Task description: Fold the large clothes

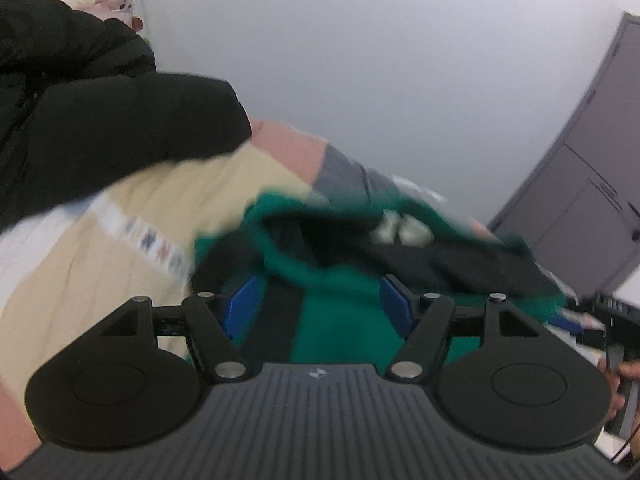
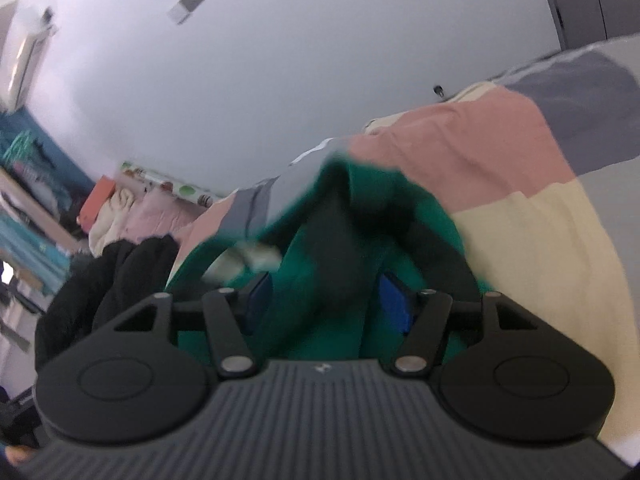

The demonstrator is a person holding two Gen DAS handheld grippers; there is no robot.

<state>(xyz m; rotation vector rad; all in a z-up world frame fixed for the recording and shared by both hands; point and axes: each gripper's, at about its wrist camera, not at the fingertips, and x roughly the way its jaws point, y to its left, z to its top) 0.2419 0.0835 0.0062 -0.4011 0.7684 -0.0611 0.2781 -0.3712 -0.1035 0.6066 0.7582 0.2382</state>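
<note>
Our left gripper [image 1: 318, 304], a black two-finger tool with blue pads, has its jaws set wide, with a bunch of the green and black knitted garment [image 1: 340, 264] filling the gap between them. The cloth seems to press on both pads, but blur and the bulging fabric leave us unable to tell whether the jaws are clamped on it or just pushed into it. The right gripper [image 2: 326, 300] looks the same: blue pads apart, green and black cloth heaped between them, grip uncertain.

We judge that both tools face the same garment from opposite sides so that we can lift or spread it before a fold. It sits low and crumpled on the patchwork bedspread [image 1: 120, 200] of cream, pink and grey blocks, which serves as our folding surface. In the left view, part of the other tool and the hand [image 1: 618, 380] holding it show at the right edge, so the two grippers are near each other.

The garment looks soft, thick and floppy, falling into deep rolls, with a pale tag or patch [image 1: 402, 232] inside. The bedspread is smooth and lightly wrinkled. A puffy black quilted jacket [image 1: 92, 120] lies beside it, touching the bedspread, matte and bulky. A grey cabinet [image 1: 592, 184] stands beyond.
</note>
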